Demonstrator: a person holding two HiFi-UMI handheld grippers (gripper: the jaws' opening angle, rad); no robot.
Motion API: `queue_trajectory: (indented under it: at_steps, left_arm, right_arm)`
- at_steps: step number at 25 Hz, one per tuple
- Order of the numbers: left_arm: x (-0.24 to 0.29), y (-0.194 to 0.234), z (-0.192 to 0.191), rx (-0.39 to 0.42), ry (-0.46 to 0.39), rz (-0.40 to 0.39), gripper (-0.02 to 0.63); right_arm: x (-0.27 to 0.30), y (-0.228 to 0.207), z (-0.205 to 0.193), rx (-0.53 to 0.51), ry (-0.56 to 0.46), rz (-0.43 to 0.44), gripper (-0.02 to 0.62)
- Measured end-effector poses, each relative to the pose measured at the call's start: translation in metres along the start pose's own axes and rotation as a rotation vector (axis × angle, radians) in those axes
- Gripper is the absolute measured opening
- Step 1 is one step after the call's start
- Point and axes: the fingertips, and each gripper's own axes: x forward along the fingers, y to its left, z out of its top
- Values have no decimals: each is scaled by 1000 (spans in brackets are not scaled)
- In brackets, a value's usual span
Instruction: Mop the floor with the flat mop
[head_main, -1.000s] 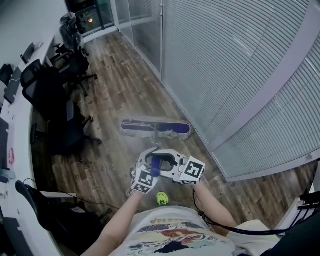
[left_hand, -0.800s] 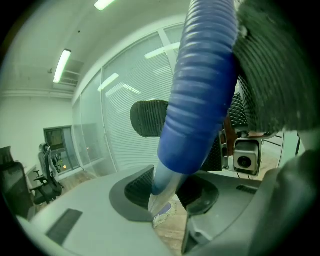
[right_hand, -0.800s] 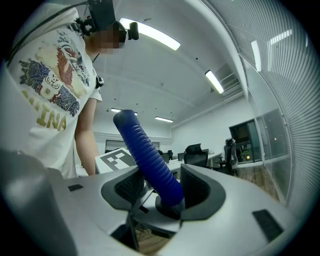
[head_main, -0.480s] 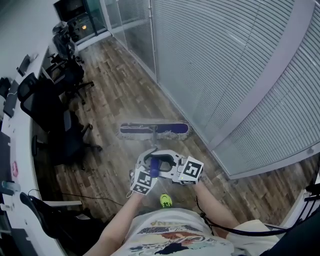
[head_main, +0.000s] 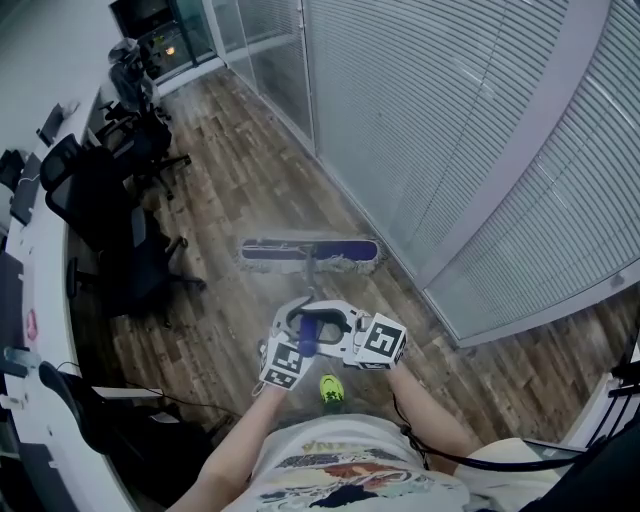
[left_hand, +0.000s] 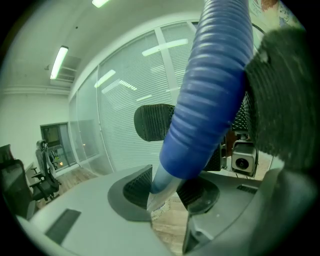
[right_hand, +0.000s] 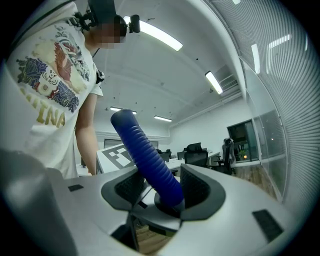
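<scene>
The flat mop head (head_main: 310, 253), purple with a white fringe, lies on the wooden floor (head_main: 250, 180) just ahead of me, near the glass wall. Its blue ribbed handle (head_main: 308, 335) rises toward my chest. My left gripper (head_main: 302, 318) is shut on the handle low down, where the blue grip (left_hand: 210, 100) tapers to the pole. Its jaws have just been opening a little, with the handle still between the pads. My right gripper (head_main: 320, 340) is shut on the blue grip (right_hand: 145, 150) from the right. The left gripper (left_hand: 165, 189) and right gripper (right_hand: 160, 187) fill their own views.
A glass wall with closed blinds (head_main: 450, 150) runs along the right. Black office chairs (head_main: 110, 200) and a long white desk (head_main: 30, 300) line the left. A cable (head_main: 190, 402) trails on the floor by a chair. My green shoe (head_main: 327, 392) shows below the grippers.
The mop head has slid a little farther from me across the floor. Both grippers stay on the handle and have shifted only slightly.
</scene>
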Motion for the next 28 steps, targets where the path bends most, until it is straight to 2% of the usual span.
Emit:
queue_trajectory:
  at_steps: [8,19,23,28]
  left_arm:
    - [-67,-78,-14,12,1,-11,106]
    - [-192,-195,-48,-42,-28,50,107]
    - [-222,-228,-51,-56,-24,67,107]
    - [-246,-274,-48,-76,-15,82,109]
  right_arm:
    - [-17,101,-12,4,-7,-12,213]
    - [-27,278,-37,-5,42,42,216]
    - [-36,322,-36,-18,46,68,216]
    - [-59,369,-38,13,61,82,216]
